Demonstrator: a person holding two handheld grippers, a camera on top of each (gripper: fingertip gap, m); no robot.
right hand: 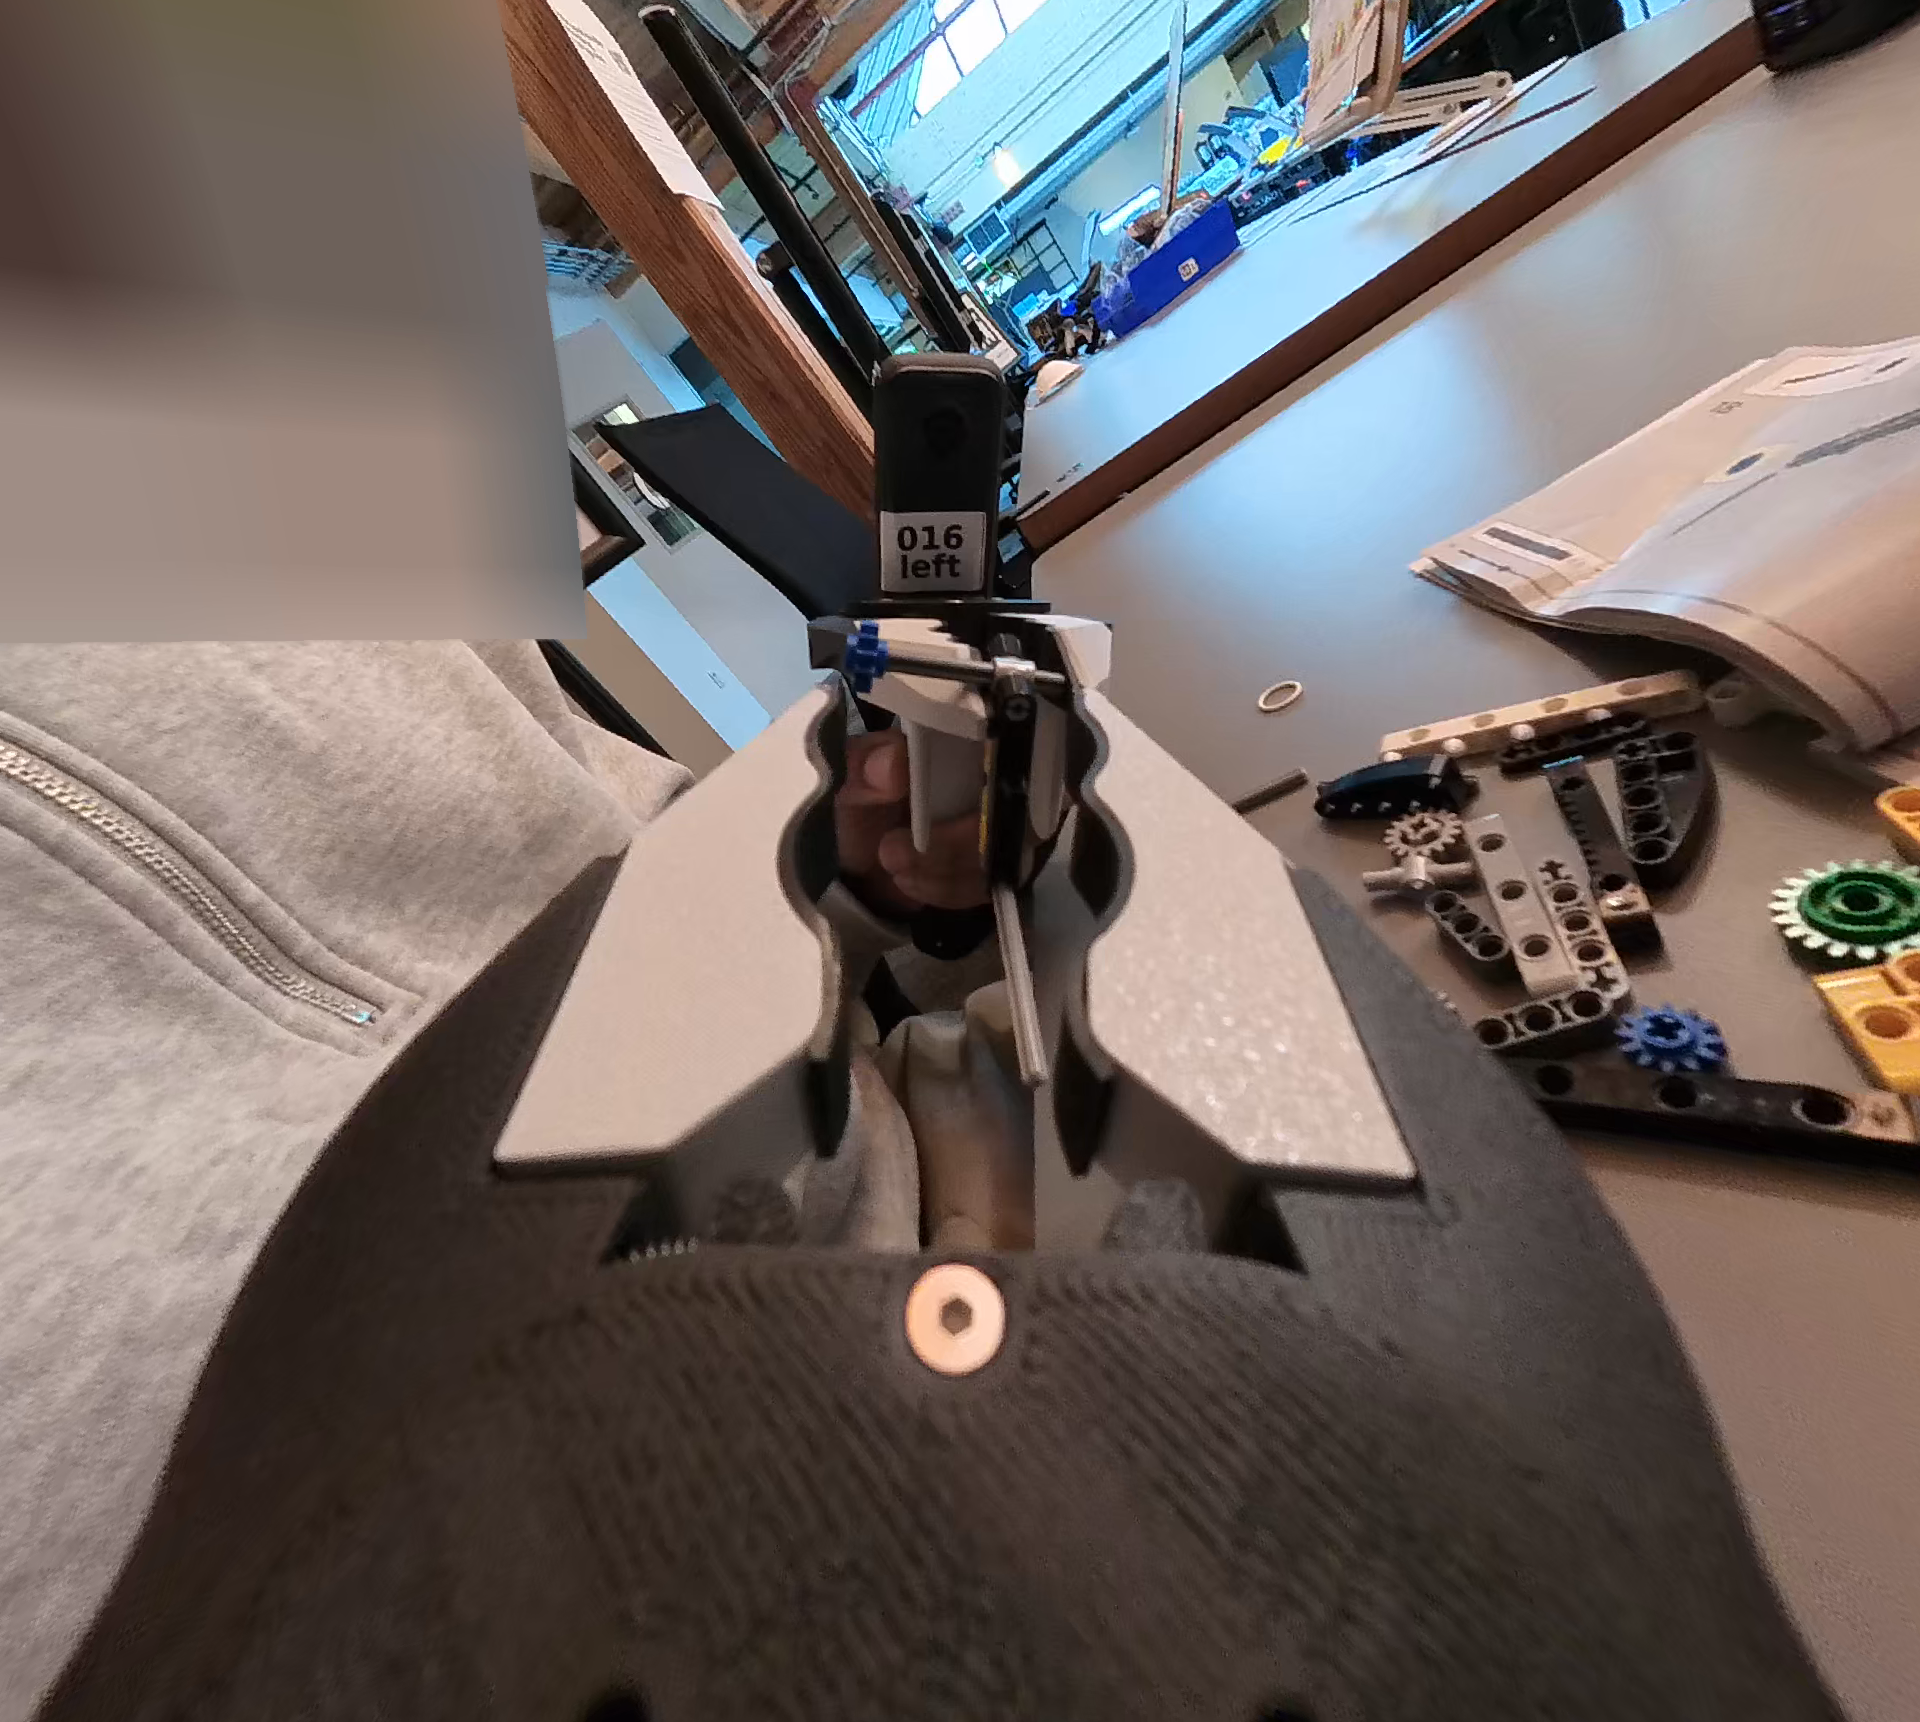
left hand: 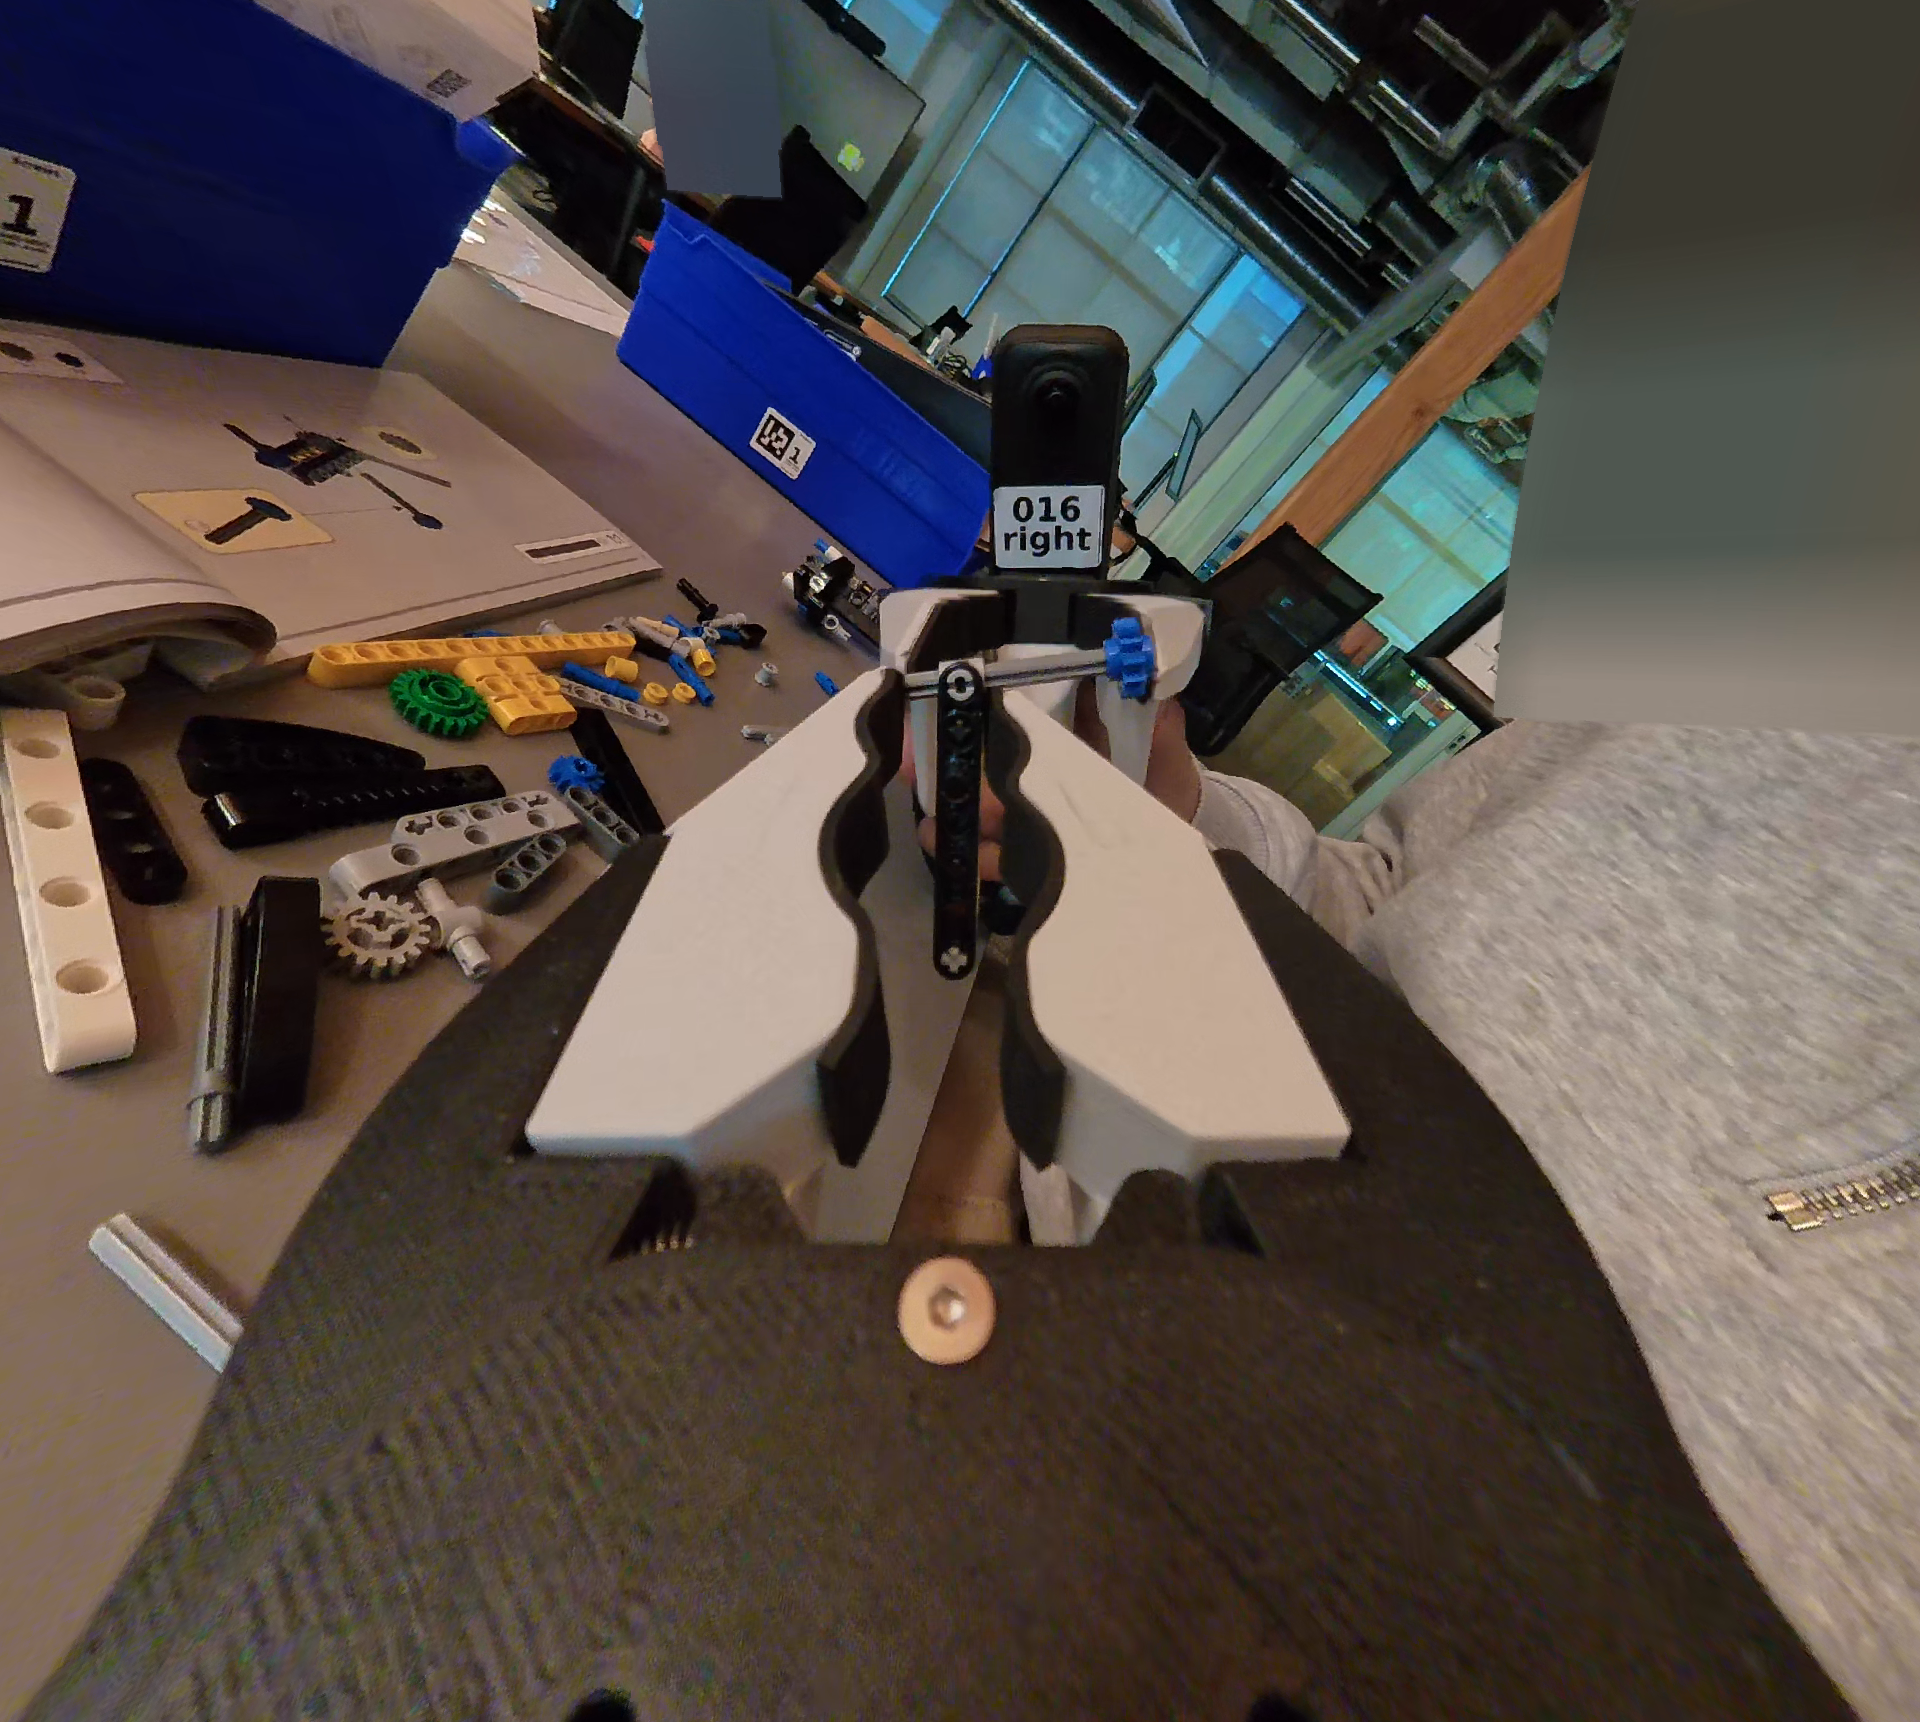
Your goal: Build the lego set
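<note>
The two grippers face each other tip to tip, raised above the table in front of the person's grey zip top. Each wrist view looks straight at the other tool, with its upright black camera rising behind the fingers.

The left gripper has its tips nearly together, clamped on the upper end of a black beam. The beam runs back between the fingers toward the left camera, its free end hanging in the gap between them.

A thin grey axle passes through the hole at the beam's top end and lies crosswise. A small blue gear sits on the axle's end. In the right wrist view the same gear shows at the axle's left end, beside the left tool's fingertips.

The right gripper has its fingers a little apart near the tips. A second grey rod runs down between them toward the camera. Whether they pinch it cannot be told.

A hand holds the right tool's handle behind its fingers; another hand grips the left tool.

Loose parts lie on the table: a green gear, yellow beams, black beams, a white beam, a grey gear. An open manual lies past them, near two blue bins.
</note>
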